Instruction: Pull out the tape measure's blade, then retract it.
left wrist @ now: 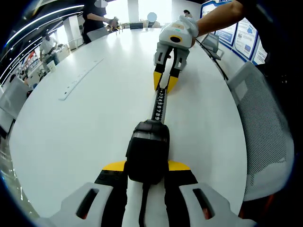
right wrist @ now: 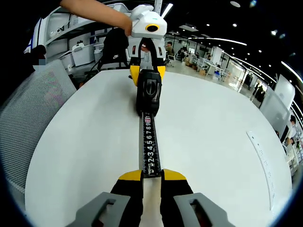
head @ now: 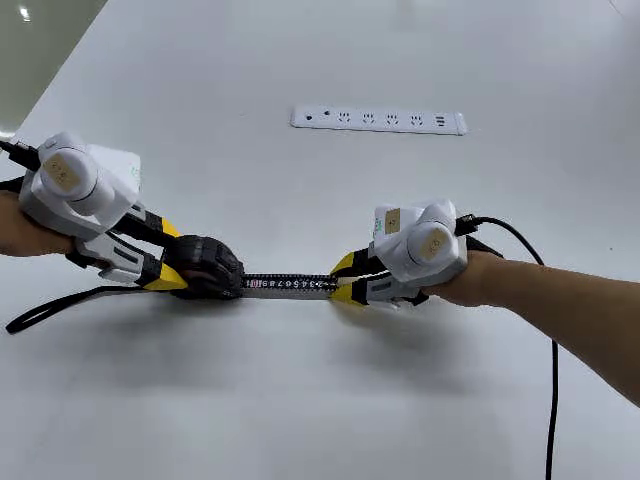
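A black tape measure case [head: 207, 267] rests on the white table, held between the yellow-tipped jaws of my left gripper [head: 172, 268]. In the left gripper view the case [left wrist: 147, 151] sits between my jaws, a strap trailing back from it. Its blade [head: 290, 285] is drawn out a short way to the right, numbers showing. My right gripper [head: 343, 278] is shut on the blade's end. The right gripper view shows the blade [right wrist: 150, 149] running from my right gripper [right wrist: 151, 176] to the case [right wrist: 149, 92]. The right gripper [left wrist: 165, 83] faces me in the left gripper view.
A white power strip [head: 379, 120] lies on the table [head: 300, 400] behind the grippers. A black strap [head: 50, 305] trails left from the case. A black cable [head: 550, 380] runs along my right arm. A mesh chair [left wrist: 265, 123] stands at the table's edge, people farther off.
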Demonstrator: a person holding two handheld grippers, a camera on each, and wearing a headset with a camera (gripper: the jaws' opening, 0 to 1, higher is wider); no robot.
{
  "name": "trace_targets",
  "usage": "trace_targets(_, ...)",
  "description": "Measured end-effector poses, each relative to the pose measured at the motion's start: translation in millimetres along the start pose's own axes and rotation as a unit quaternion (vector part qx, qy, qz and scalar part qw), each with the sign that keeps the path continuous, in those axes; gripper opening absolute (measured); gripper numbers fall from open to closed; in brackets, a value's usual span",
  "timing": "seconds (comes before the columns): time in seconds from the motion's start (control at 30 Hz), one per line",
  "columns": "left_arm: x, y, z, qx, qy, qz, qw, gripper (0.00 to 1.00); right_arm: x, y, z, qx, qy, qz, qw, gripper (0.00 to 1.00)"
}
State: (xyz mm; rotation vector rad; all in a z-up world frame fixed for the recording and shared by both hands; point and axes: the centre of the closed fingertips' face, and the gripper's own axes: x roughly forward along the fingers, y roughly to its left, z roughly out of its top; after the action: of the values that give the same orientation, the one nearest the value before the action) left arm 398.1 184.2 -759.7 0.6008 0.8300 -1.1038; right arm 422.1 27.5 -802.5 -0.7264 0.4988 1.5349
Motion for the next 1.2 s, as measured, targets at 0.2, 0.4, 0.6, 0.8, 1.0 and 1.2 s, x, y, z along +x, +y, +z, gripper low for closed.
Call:
trace_targets(0.2, 0.0, 0.0, 0.1, -0.001, 0.001, 0.000, 1.0000, 0.24, -5.9, -0.6, -5.4, 0.001, 0.005, -0.003, 1.0000, 0.09)
trace_targets(0.4, 0.0, -0.1, 0.2, -0.002, 0.002, -0.001, 1.0000, 0.24, -8.6, 0.3, -8.3, 0.008, 0.007, -0.006, 0.9999, 0.09)
trace_targets(0.6, 0.1, -0.1, -0.2, -0.001, 0.004, -0.002, 1.0000, 0.24, -12.7, 1.2, -12.0, 0.008, 0.010, -0.007, 0.9999, 0.09)
trace_targets(0.8, 0.4, -0.1, -0.7, 0.000, 0.006, -0.003, 1.0000, 0.24, -19.2, -0.1, -19.2, 0.009, 0.015, -0.010, 0.9998, 0.09)
trace_targets(1.0, 0.7, -0.1, -1.1, 0.000, 0.007, -0.003, 1.0000, 0.24, -29.1, 0.2, -28.8, 0.013, 0.021, -0.014, 0.9996, 0.09)
trace_targets(1.2, 1.0, 0.4, -1.5, 0.000, 0.009, -0.004, 1.0000, 0.24, -36.1, 0.9, -36.3, 0.015, 0.028, -0.016, 0.9994, 0.09)
